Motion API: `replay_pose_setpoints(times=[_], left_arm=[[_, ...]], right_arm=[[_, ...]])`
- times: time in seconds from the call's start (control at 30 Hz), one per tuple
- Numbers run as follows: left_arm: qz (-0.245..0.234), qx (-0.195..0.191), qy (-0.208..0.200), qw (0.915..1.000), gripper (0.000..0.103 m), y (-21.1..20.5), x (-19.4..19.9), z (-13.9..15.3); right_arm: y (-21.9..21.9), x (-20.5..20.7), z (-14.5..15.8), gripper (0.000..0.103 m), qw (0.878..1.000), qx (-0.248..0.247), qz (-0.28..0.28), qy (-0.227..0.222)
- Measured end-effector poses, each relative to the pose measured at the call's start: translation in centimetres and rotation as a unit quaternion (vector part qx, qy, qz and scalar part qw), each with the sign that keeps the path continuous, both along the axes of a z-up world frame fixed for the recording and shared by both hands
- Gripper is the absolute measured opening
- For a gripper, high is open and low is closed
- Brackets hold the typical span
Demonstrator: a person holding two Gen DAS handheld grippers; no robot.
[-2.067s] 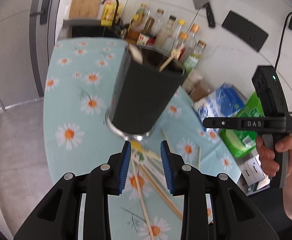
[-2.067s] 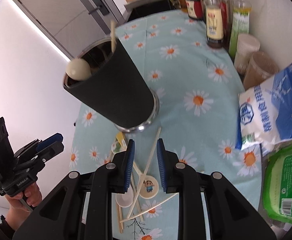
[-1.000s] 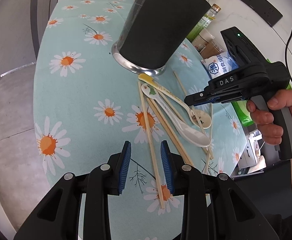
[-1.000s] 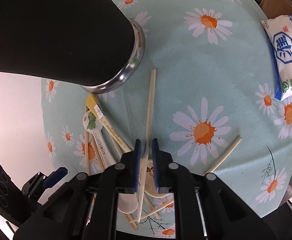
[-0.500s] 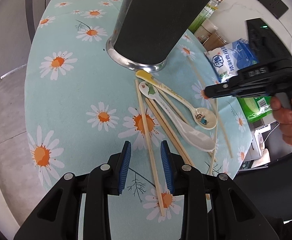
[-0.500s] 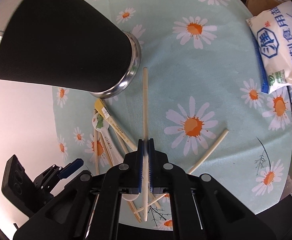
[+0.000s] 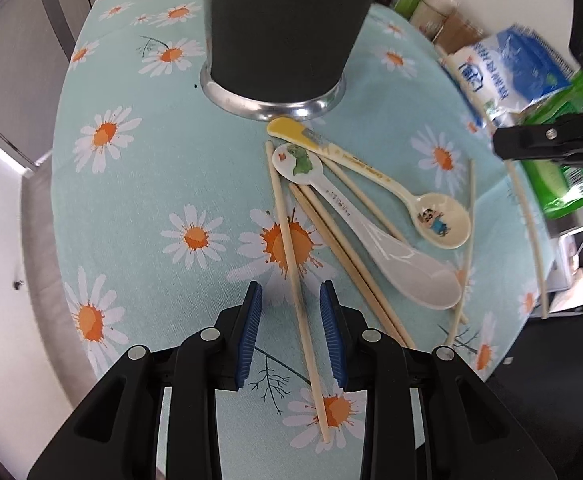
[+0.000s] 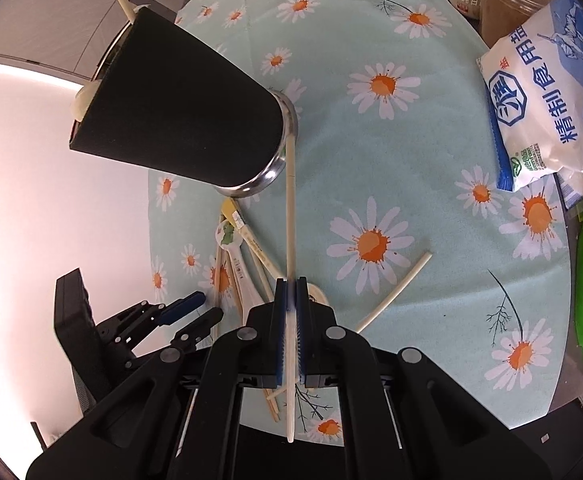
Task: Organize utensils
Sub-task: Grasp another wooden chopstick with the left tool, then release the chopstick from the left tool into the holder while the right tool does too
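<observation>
Lifting a pale chopstick (image 8: 290, 216) off the worktop (image 8: 391, 168), my right gripper (image 8: 290, 304) has clamped it; left gripper (image 7: 291, 308) hovers half-open over another chopstick (image 7: 291, 256), holder (image 8: 179, 112) next.

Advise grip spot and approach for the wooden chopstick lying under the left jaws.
Take the wooden chopstick at its near half, from straight above, pads either side across its width. It lies flat on the tablecloth; that stretch is bare, while farther up it runs close beside the white spoon.

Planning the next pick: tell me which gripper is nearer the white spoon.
Left. The left gripper hangs beside the white spoon; the right gripper, clamping a chopstick, sits farther off.
</observation>
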State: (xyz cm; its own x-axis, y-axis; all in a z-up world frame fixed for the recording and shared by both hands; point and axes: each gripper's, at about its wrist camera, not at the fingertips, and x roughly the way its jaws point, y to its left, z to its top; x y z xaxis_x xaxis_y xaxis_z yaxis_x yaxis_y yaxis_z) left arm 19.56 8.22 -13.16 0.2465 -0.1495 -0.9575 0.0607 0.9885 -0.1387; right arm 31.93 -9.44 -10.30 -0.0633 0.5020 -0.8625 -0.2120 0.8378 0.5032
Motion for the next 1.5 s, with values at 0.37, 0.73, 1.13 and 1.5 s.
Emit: replay_pose_setpoints(times=[0.37, 0.73, 1.13, 1.5], left_arm=[[0.056, 0.039, 0.037, 0.9969, 0.004, -0.2, 2.2, -0.5], [0.129, 0.051, 0.015, 0.9902, 0.004, 2.0, 1.4, 0.0], [0.205, 0.047, -0.054, 0.9762, 0.004, 3.6, -1.3, 4.6], [0.247, -0.027, -0.166, 0.9543, 0.004, 3.7, -2.3, 11.4]], right_arm=[[-1.9, 0.4, 0.2, 0.006, 0.998, 0.055, 0.035, 0.003], [-1.6, 1.3, -0.3, 0.006, 0.994, 0.077, 0.071, 0.007], [-0.9, 1.6, 0.7, 0.006, 0.987, 0.102, 0.121, 0.003], [-0.9, 2.0, 6.0, 0.006, 0.978, 0.156, 0.125, -0.052]])
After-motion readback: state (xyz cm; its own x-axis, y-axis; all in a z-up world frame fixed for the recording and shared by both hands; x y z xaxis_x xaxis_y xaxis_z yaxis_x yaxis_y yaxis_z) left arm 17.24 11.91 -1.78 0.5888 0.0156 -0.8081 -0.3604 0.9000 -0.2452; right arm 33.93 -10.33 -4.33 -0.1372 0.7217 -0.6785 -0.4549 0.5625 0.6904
